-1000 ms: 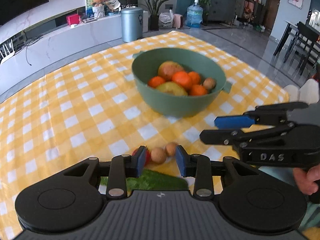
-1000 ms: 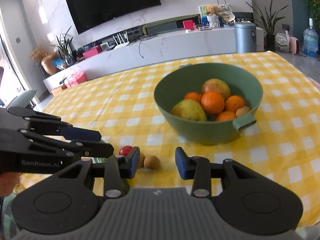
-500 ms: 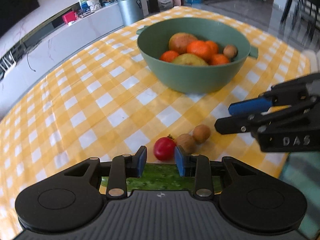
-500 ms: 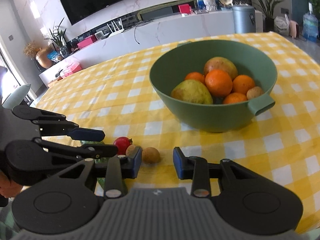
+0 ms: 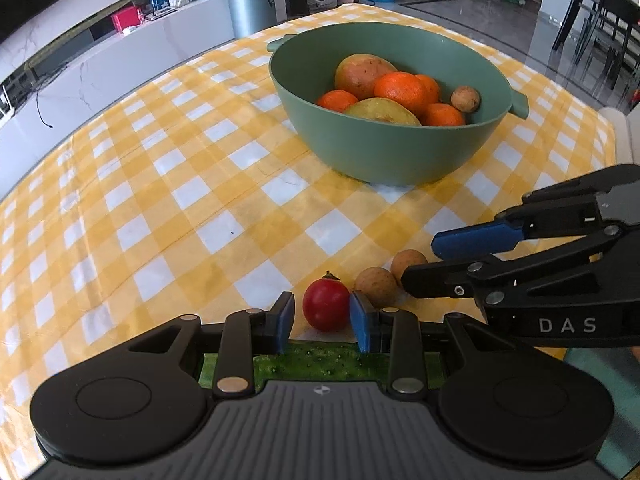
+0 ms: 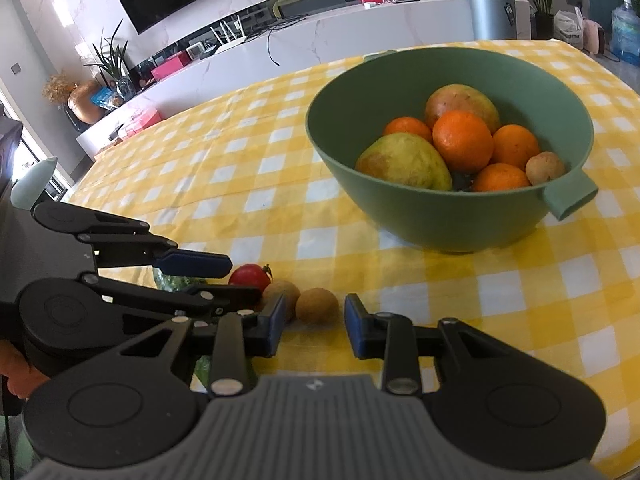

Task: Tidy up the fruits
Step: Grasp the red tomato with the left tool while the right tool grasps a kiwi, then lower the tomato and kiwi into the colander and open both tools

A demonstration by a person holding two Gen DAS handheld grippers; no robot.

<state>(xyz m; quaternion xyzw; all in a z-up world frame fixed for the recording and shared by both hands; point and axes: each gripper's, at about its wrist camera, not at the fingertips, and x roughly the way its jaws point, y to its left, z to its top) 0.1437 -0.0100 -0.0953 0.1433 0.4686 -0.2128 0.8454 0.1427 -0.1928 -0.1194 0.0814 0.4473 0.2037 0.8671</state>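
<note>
Left gripper [image 5: 322, 318] parted to a narrow gap, blue pads [image 5: 362, 322] flanking the small red tomato [image 5: 326, 304] without clamping; right-hand pad close to or perhaps brushing the skin, hard to say through the fisheye. Right gripper [image 6: 314, 322] spread somewhat wider, nothing held, lined up on the farther brown longan [image 6: 317, 306], which sits just ahead of the pad tips, not yet between them. Second longan [image 6: 281, 294] touching or nearly touching the first, wedged between it and the tomato.

Likely trouble: three round fruits in a tight row on smooth yellow checked cloth [image 5: 224, 184]. Closing on the tomato off-centre could squirt it forward or knock the neighbouring longan [image 5: 376, 286] into a roll toward the table edge. Crossing tools another risk, since the right gripper's lower finger [image 5: 448, 278] reaches in close beside the left pad; simultaneous closing could lock linkages or bump one fruit out of the other's grasp. Too much squeeze would split the soft tomato.

Tomato near-spherical, no real long axis; stem calyx up and tipped slightly away from the left camera. Longans likewise round, no pointing direction. Only elongated item: green cucumber [image 5: 320, 364] lying crosswise under the left gripper, long axis left to right. Green bowl [image 5: 384, 156] well beyond, already holding oranges, mangoes and one longan.
</note>
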